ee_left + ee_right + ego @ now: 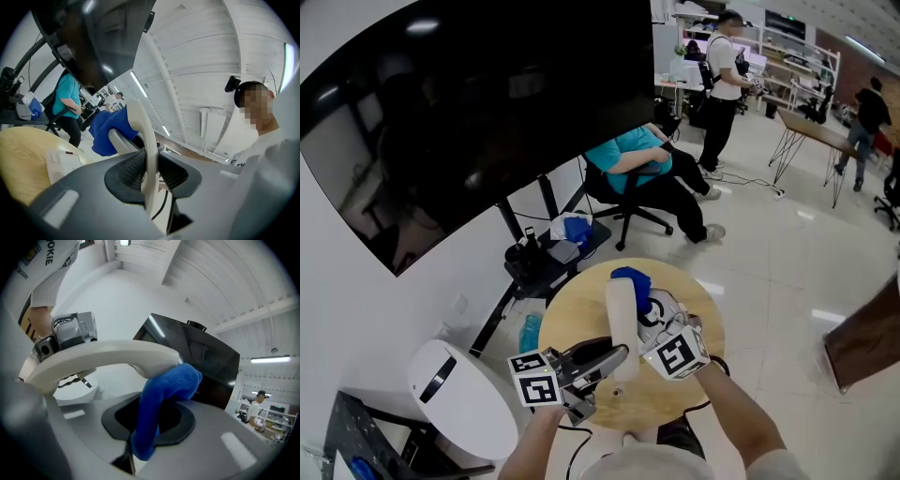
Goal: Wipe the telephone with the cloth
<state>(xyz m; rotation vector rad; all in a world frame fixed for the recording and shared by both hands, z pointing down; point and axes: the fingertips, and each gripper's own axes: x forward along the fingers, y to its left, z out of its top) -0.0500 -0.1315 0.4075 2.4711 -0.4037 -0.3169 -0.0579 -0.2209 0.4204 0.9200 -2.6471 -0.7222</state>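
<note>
In the head view a white telephone handset [622, 323] stands upright over the round wooden table [572, 323]. My left gripper [614, 358] is shut on its lower part. The left gripper view shows the handset [143, 140] pinched between the ribbed pads, its cord hanging below. My right gripper [645, 305] is shut on a blue cloth [633, 281] that lies against the handset's top end. In the right gripper view the cloth [161, 399] hangs between the jaws and drapes over the handset [103, 357]. The telephone base [63, 164] lies on the table behind.
A large black screen [487, 103] on a stand fills the left. Beyond the table a person sits in an office chair [628, 202], next to a low black shelf [548, 258] with clutter. A white round unit [455, 389] stands at lower left. People stand farther back.
</note>
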